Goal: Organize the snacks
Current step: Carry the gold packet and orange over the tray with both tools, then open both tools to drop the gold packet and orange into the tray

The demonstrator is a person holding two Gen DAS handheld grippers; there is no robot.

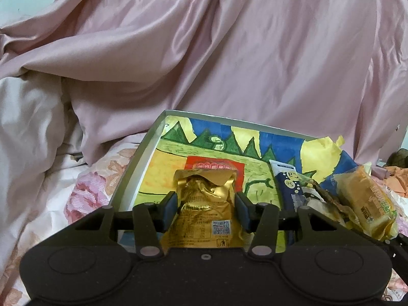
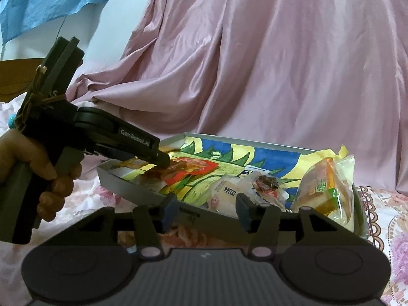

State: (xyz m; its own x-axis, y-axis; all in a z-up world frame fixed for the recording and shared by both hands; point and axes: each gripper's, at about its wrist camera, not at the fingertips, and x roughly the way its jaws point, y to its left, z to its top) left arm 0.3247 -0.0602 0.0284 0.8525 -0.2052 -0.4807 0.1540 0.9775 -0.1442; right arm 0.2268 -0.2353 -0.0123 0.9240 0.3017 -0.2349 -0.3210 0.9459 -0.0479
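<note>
The left gripper (image 1: pixel 206 207) was clamped on a gold foil packet (image 1: pixel 204 204), held low over the near left part of the painted tray (image 1: pixel 142 158). The right gripper (image 2: pixel 206 210) stood apart, nothing between its pads, at the tray's near wall. At two o'clock from the gold packet lay a yellow wrapped cake (image 1: pixel 367 201), with a dark blue sachet (image 1: pixel 290 183) between them. Judged light, crinkly and slippery, contents crushable; the packet is best pinched across its gathered middle, as held.

The shallow box (image 1: pixel 142 153) lies on the bedspread (image 1: pixel 84 193), before the draped sheet (image 1: pixel 229 51), snack packets (image 1: pixel 367 199) inside.
</note>
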